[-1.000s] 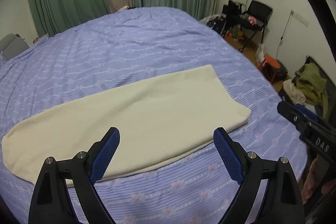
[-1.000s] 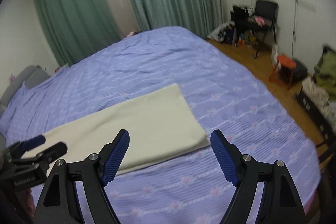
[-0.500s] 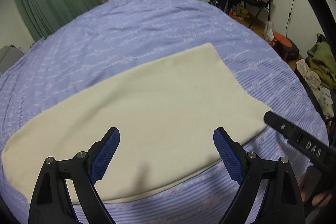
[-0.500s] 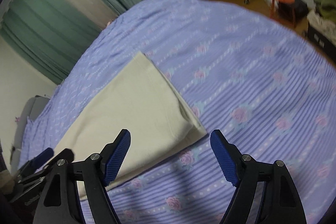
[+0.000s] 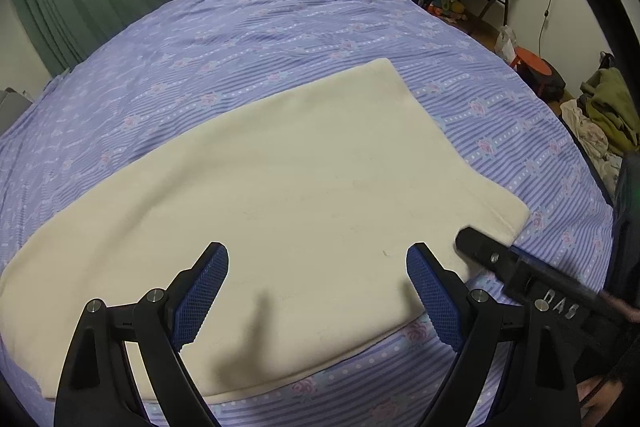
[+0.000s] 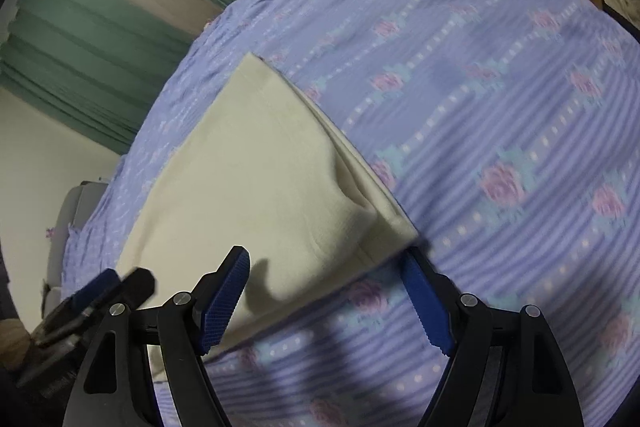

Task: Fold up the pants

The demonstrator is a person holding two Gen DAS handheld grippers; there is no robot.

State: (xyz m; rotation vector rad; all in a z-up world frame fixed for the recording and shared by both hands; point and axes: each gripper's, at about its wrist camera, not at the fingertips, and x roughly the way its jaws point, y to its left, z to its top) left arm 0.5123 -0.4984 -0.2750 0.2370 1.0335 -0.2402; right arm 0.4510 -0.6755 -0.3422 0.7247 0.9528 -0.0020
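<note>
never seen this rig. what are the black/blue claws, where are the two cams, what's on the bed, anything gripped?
No robot here: a person carries a two-finger gripper in each hand, and a fisheye camera on each looks forward along its blue-padded fingers. One picture comes from the left gripper, the other from the right gripper; each also catches the other at its edge. On the bed, covered in a purple flowered sheet, lie cream pants, folded lengthwise into a long flat strip. Both grippers are open and hold nothing. The right one straddles the strip's near corner.

Wide-spread right gripper (image 6: 324, 291) at pants (image 6: 256, 187) corner
</note>
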